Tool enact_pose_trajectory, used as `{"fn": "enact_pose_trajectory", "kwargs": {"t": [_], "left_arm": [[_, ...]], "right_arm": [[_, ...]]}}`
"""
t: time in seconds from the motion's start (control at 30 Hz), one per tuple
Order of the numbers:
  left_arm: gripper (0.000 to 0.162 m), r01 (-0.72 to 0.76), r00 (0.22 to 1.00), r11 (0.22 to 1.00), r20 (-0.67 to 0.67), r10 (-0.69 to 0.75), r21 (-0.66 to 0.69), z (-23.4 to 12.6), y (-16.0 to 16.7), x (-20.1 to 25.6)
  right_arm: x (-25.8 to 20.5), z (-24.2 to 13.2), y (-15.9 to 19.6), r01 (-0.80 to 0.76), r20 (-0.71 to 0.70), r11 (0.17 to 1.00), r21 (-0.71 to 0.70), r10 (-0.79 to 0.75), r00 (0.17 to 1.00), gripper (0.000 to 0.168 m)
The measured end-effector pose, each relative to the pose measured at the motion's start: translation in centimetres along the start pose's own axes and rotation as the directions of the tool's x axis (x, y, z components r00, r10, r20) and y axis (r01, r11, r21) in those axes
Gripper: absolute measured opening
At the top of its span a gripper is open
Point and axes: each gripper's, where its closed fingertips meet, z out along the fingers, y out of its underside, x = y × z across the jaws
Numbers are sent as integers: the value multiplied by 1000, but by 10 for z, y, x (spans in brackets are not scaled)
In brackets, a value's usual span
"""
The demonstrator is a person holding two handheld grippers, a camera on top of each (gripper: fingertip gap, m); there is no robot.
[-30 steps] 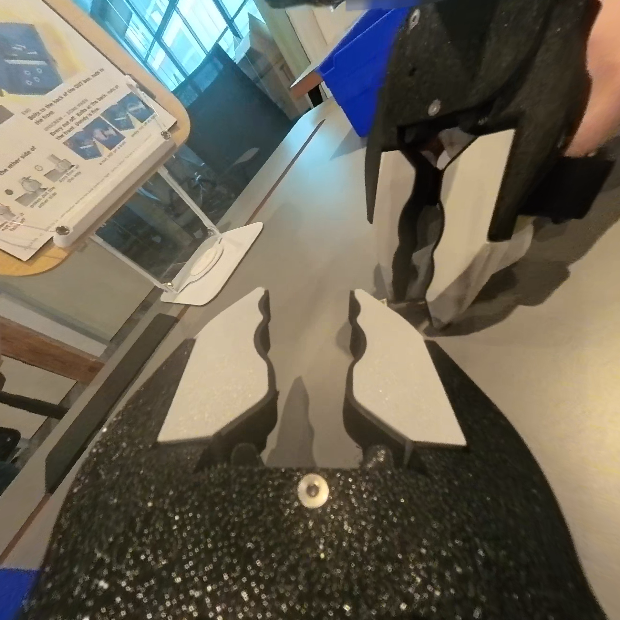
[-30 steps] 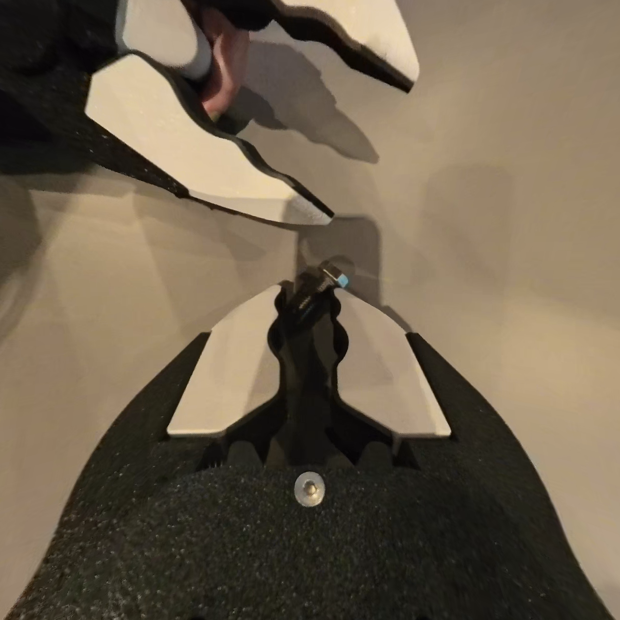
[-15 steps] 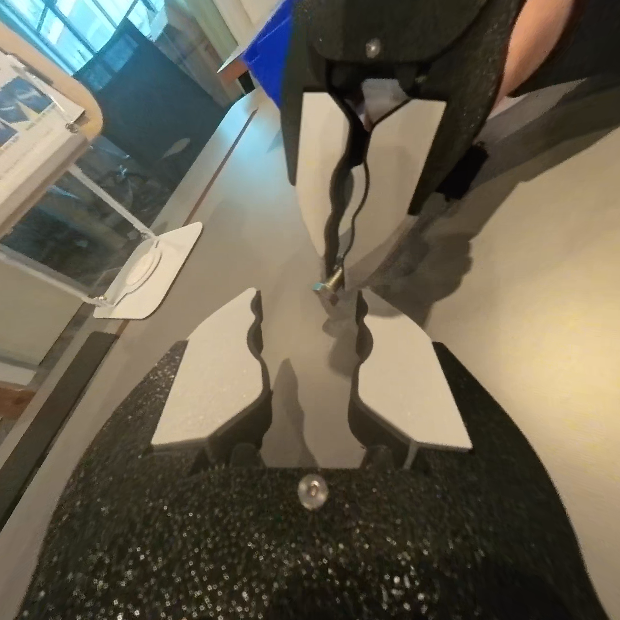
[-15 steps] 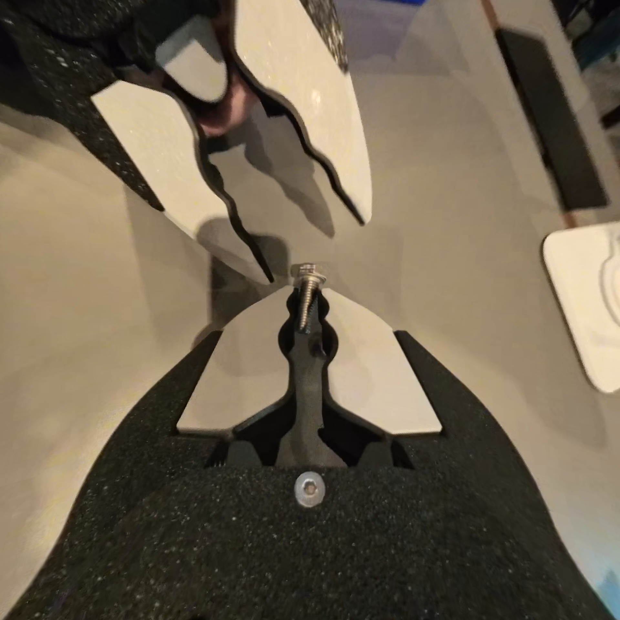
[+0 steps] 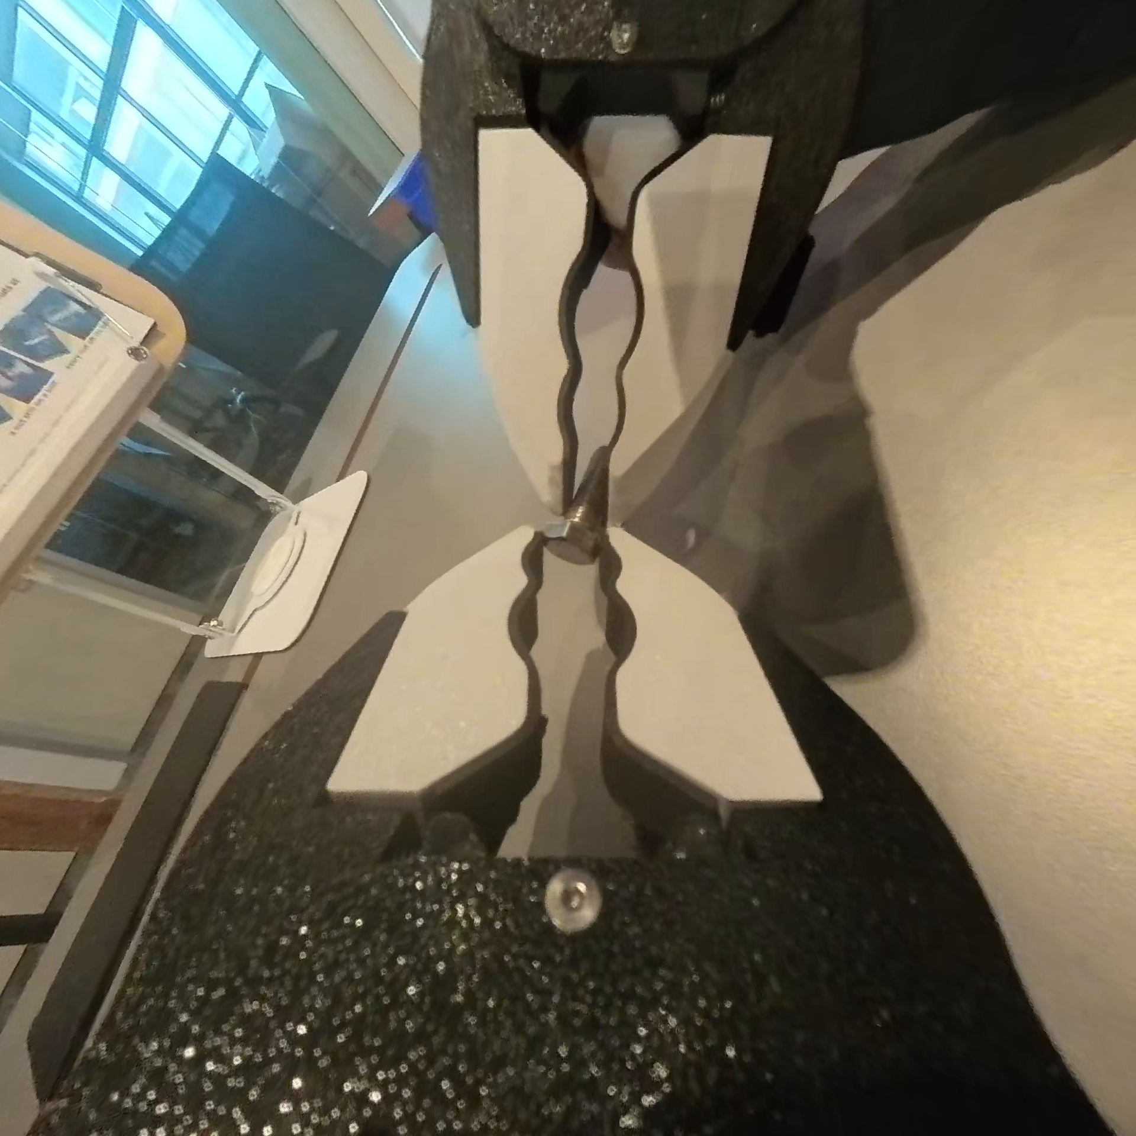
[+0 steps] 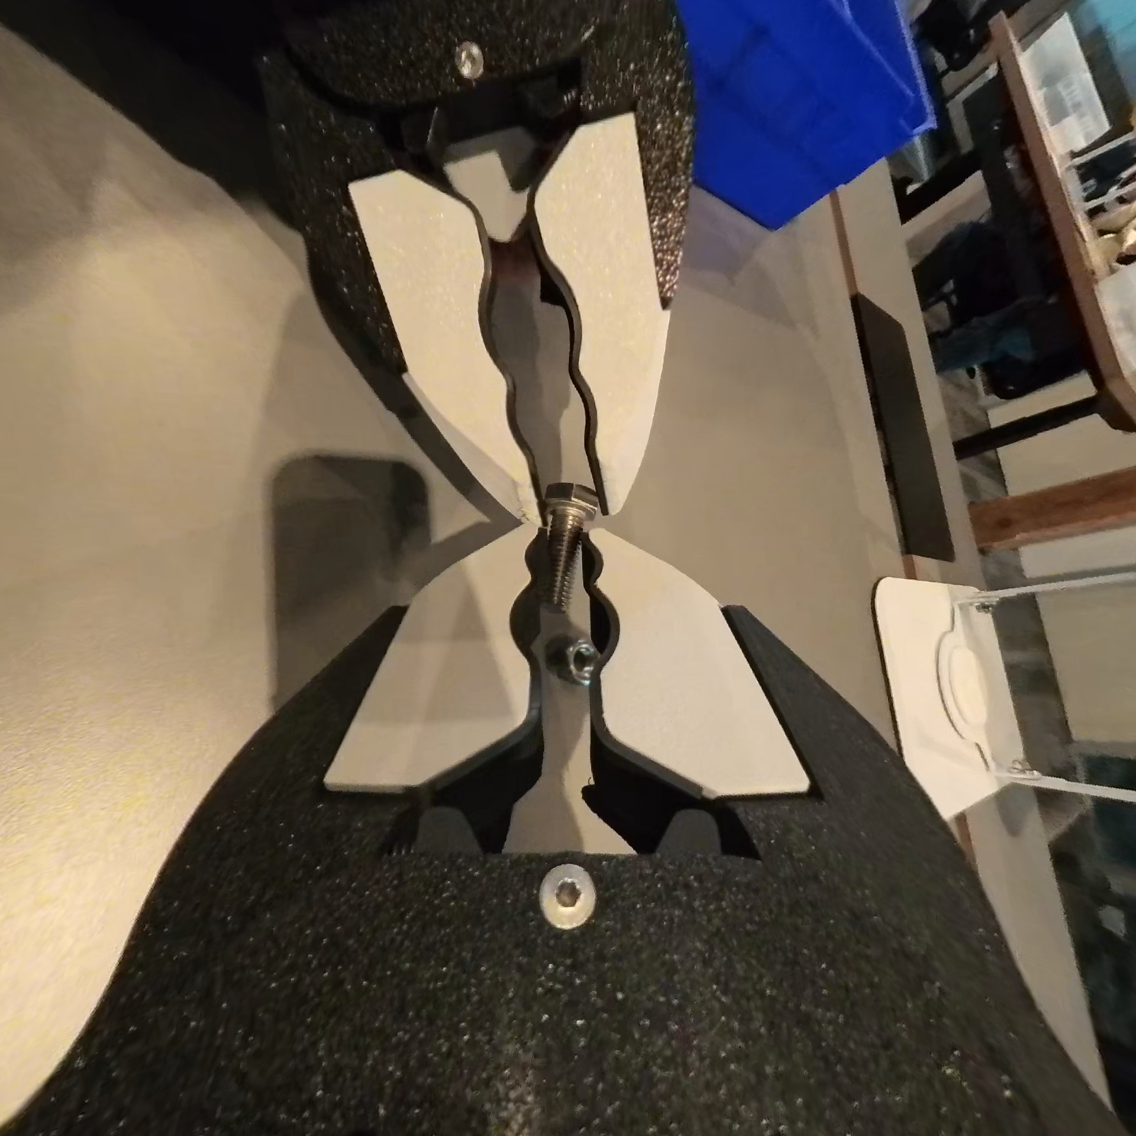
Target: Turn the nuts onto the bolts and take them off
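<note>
A steel bolt (image 6: pixel 562 562) is held in the air above the grey table (image 6: pixel 153 369). My right gripper (image 6: pixel 562 541) is shut on its threaded shank. My left gripper (image 5: pixel 575 547) comes from the opposite side, and its fingertips are closed around the hex head (image 5: pixel 571 538). In the left wrist view the right gripper (image 5: pixel 584 492) reaches in from the top. In the right wrist view the left gripper (image 6: pixel 568 507) reaches in from the top. A loose nut (image 6: pixel 575 667) shows on the table through the gap between my right fingers.
A blue bin (image 6: pixel 799 92) sits at the far side of the table. A white stand base (image 5: pixel 289 565) with clear legs carries an instruction board (image 5: pixel 61 344) near the table edge. Shelving (image 6: pixel 1045 307) stands beyond that edge. The loose nut (image 6: pixel 575 667) is about equally far from each gripper, around 6 centimeters.
The two grippers have swung to face each other tip to tip. My left gripper was wide open and has narrowed onto the bolt head. The right still holds the bolt.
</note>
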Motion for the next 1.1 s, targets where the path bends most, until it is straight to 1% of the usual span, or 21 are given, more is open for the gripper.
{"fn": "enact_pose_trajectory", "kwargs": {"t": [0.1,0.2,0.23,0.33,0.47,0.53,0.6,0.73,0.8,0.97,1.03,1.07,1.1], "left_arm": [[16,44,999,999,30,-44,22,-2,-4,-8],[16,94,991,993,85,-99,67,-7,-10,-20],[16,114,987,990,102,-123,88,-9,-12,-24],[16,168,974,973,127,-189,159,-16,-19,-33],[16,214,966,954,98,-238,209,-19,-24,-34],[16,229,963,946,93,-255,228,-20,-26,-34],[16,257,956,935,79,-283,246,-21,-28,-35],[16,293,947,918,51,-317,267,-22,-29,-35],[16,297,946,917,45,-320,267,-21,-29,-34],[18,309,945,915,25,-326,258,-20,-26,-31],[21,266,956,937,65,-288,228,-18,-22,-31],[22,225,964,953,96,-248,204,-16,-20,-31],[27,177,972,969,121,-199,171,-15,-18,-31]], "right_arm": [[9,-4,-6,-63,-31,996,61,65,997,12],[27,-12,-9,-193,-68,970,150,204,977,27],[30,-14,-10,-235,-57,954,186,249,967,27],[30,-17,-14,-343,40,899,271,345,938,22],[31,-21,-25,-456,150,808,373,432,889,20],[32,-23,-28,-497,192,771,399,459,867,19],[32,-23,-29,-515,214,756,404,470,857,18],[30,-24,-32,-520,232,744,419,466,854,17],[29,-25,-34,-508,231,752,420,453,861,10],[27,-22,-32,-484,199,782,393,442,875,10],[27,-20,-29,-461,166,808,367,431,887,10],[26,-19,-28,-448,152,822,351,422,894,10],[26,-18,-27,-437,141,833,340,414,899,10]]}}
